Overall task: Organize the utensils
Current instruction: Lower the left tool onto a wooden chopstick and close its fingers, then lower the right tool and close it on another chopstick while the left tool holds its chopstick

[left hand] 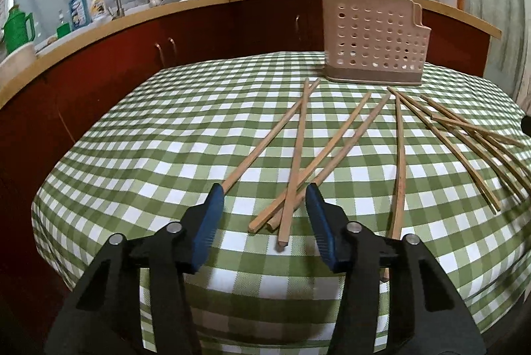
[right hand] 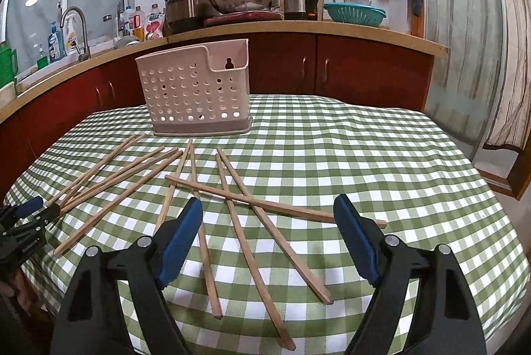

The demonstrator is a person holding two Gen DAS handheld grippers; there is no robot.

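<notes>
Left side of the table point(left hand: 166, 129): the left tongs point(left hand: 264, 189) stand partly apart, gripping nothing. A crossed bundle of three chopsticks point(left hand: 292, 189) lies between the blue pads — near ends just ahead of the pads, long axes running away toward the far right, where the perforated holder point(left hand: 375, 43) stands upright at the far edge. A fourth stick passes under the tip of the left pad; contact cannot be confirmed. The bundle is nearer to the left tongs than to the right, so the coming grasp on it is judged to belong to the left hand.

Right side: the right tongs point(right hand: 268, 205) stand wide and empty above a second scatter of chopsticks point(right hand: 239, 222). Several sticks run near-to-far between the pads; one lies crosswise over them, its right end passing the right pad. From this view the holder point(right hand: 195, 89) lies far and slightly left.

Judgement — each tongs must close across a stick's long axis, not along it; the crossed sticks may shift or pivot as the pads close.
</notes>
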